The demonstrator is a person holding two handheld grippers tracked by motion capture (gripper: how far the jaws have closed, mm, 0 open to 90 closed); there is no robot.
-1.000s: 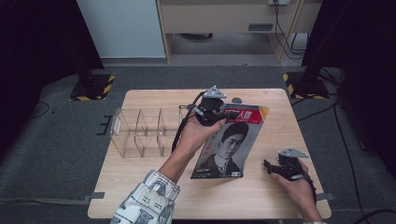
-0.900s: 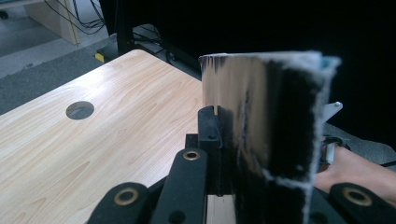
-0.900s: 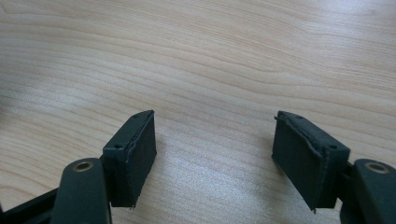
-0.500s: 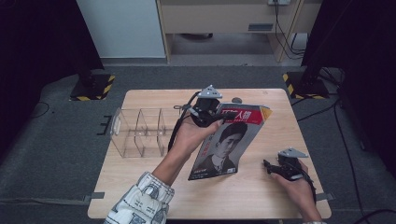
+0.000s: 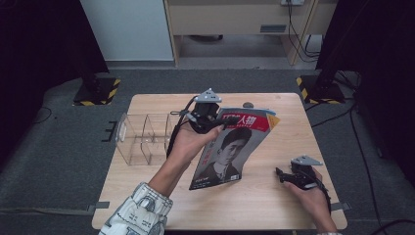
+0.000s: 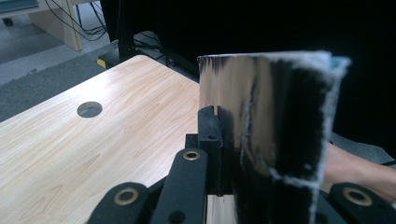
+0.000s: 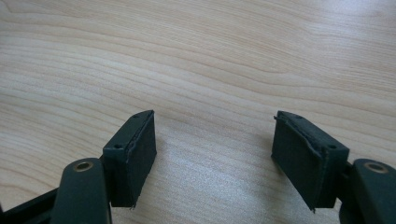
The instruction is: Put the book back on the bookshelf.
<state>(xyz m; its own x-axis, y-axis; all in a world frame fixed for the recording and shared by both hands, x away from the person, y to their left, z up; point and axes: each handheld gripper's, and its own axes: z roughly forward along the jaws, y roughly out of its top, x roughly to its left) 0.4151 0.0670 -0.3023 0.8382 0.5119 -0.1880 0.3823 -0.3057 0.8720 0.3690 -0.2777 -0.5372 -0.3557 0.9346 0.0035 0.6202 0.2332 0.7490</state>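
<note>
Wooden table (image 5: 254,205) carries the clear organizer (image 5: 144,139). Left gripper (image 5: 218,122), clamped on the magazine (image 5: 227,149), has lifted it slightly leftward. Right gripper (image 5: 284,175) stays put, jaws apart with nothing between them.

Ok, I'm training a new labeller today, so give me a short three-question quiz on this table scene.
1. True or false: the left tongs are shut on the magazine.
2. What lies between the right tongs? A) a pen B) nothing C) the magazine
3. Which side of the table in the high view holds the clear organizer?

Key: 1 true; 2 B; 3 the left side.
</note>
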